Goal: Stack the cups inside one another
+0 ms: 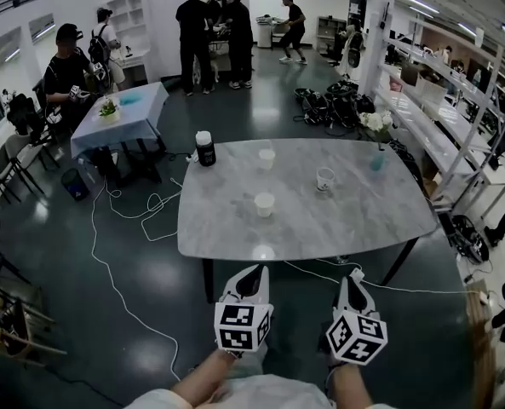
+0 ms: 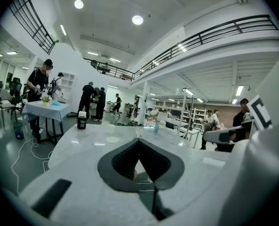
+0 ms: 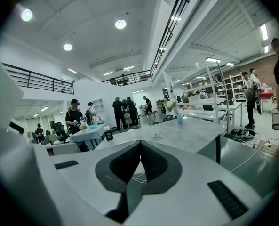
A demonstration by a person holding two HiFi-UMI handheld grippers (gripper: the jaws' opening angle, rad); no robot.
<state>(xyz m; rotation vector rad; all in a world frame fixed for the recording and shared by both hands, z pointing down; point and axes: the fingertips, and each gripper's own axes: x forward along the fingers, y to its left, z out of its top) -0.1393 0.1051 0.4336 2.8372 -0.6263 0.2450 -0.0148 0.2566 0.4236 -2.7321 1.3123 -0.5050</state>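
Left gripper [image 1: 253, 269] and right gripper [image 1: 352, 273], both closed empty, face rounded marble table [image 1: 354, 221] holding white cups [image 1: 264, 204].

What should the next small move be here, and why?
Probably bring the left gripper forward over the table edge and open its jaws. Both it and the right gripper are shut, empty and short of the table, and the white cup straight ahead of the left gripper stands alone, unstacked.

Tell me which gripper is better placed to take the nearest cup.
Probably the left gripper: its shut, empty tips point straight at that cup; the right gripper sits off to one side.
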